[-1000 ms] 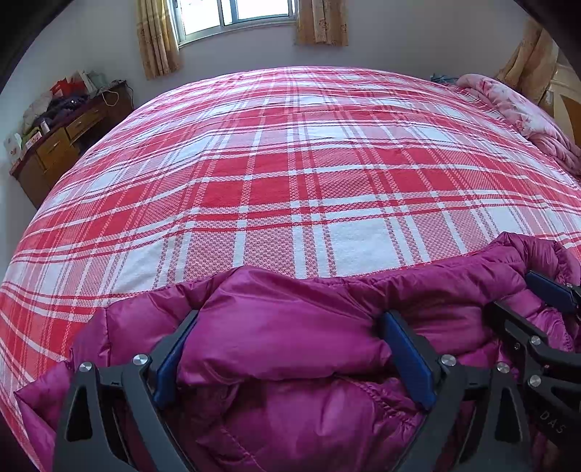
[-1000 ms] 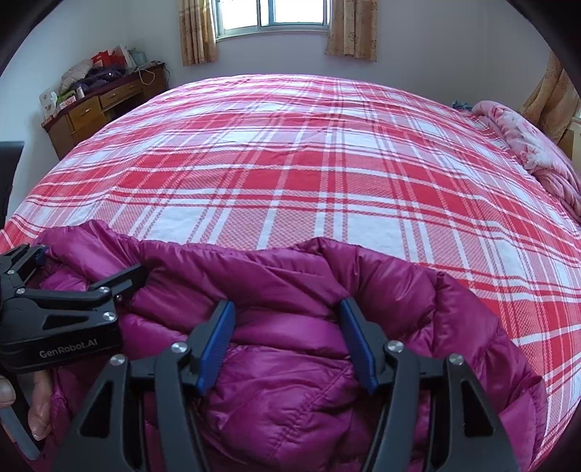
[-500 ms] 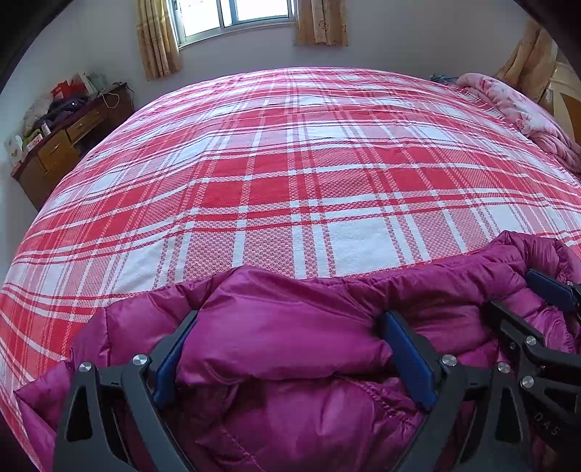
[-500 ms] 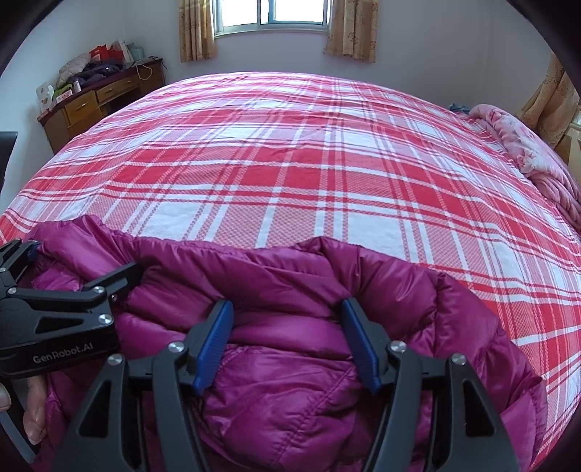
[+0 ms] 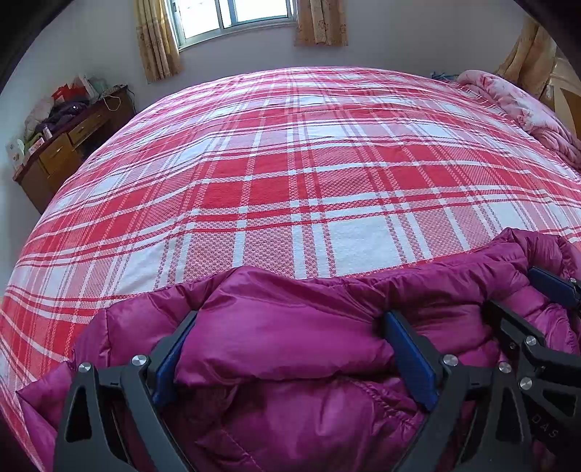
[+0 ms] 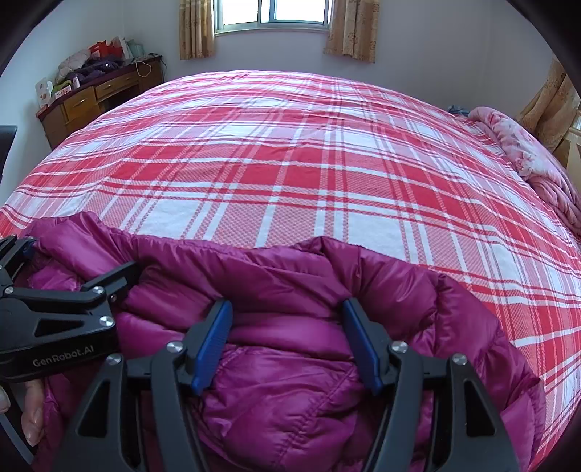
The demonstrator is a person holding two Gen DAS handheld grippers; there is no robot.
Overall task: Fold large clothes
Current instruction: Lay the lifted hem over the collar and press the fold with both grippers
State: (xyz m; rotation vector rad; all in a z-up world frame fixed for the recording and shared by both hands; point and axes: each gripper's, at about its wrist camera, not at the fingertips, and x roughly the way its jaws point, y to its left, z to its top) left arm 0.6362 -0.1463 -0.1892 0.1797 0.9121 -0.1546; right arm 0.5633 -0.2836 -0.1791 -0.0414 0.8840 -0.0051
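- Our left gripper (image 5: 290, 348) has its blue fingers (image 5: 406, 359) spread wide, with a thick puffed fold of the purple down jacket (image 5: 290, 337) bulging between them. The pads seem to press into the fabric on both sides, so we read this as a hold on the fold, not an empty spread.
- Our right gripper (image 6: 287, 341) stands at a middling spread, its fingers (image 6: 212, 345) set either side of another padded roll of the same jacket. Here too the pads look pressed into the cloth, and we judge it gripped.
- The two grippers sit side by side along the jacket's far edge, the left one showing at the left border of the right wrist view, close to its neighbour.
- The relation that matters: the jacket lies directly under and between both sets of fingers, its long axis running left to right across us, parallel to the near edge of the bed (image 5: 290, 188). Neither hand is nearer; each owns its own end of the edge.
- Beyond the fingers the plaid bedspread stretches flat and open towards the window (image 6: 272, 14), which is where we judge a lifted edge could be carried.
- Further out, a pink quilt (image 5: 515, 105) is bunched at the right side of the bed and a wooden desk (image 6: 94, 98) stands by the left wall, both well apart from the jacket.
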